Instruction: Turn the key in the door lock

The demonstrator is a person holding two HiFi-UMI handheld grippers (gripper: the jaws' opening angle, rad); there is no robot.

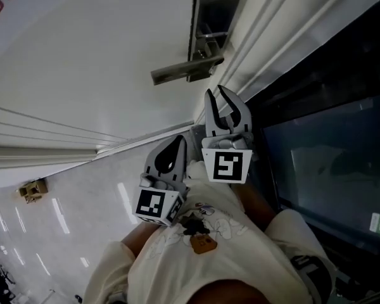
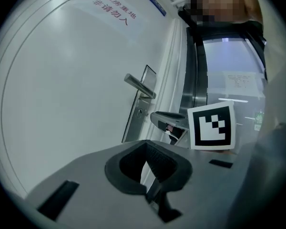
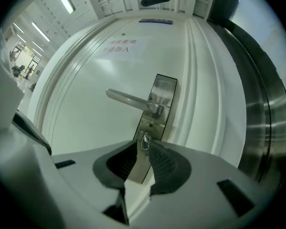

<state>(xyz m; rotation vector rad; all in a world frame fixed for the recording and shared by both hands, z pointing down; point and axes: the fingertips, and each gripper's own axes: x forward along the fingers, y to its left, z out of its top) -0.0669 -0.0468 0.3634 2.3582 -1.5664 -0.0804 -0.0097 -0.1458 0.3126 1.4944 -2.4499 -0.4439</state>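
The white door carries a steel lock plate (image 1: 209,24) (image 3: 155,113) with a lever handle (image 1: 183,71) (image 3: 131,99). A key with a small ring (image 3: 145,141) sticks out of the keyhole below the lever. My right gripper (image 1: 216,94) (image 3: 144,149) points level at the plate. It stands off from the door, jaws a little apart and nothing between the pads; the key shows just past its tips. My left gripper (image 1: 177,139) (image 2: 146,144) hangs lower left and further back, tips together and empty. It sees the right gripper (image 2: 169,120) and the lock plate (image 2: 138,113).
A dark glass panel (image 1: 329,151) and ridged frame mouldings (image 1: 272,37) stand right of the door. A notice with red characters (image 3: 119,46) is on the door above the lock. The glossy floor has a small cardboard box (image 1: 33,189). The person's pale shirt (image 1: 202,252) fills the bottom.
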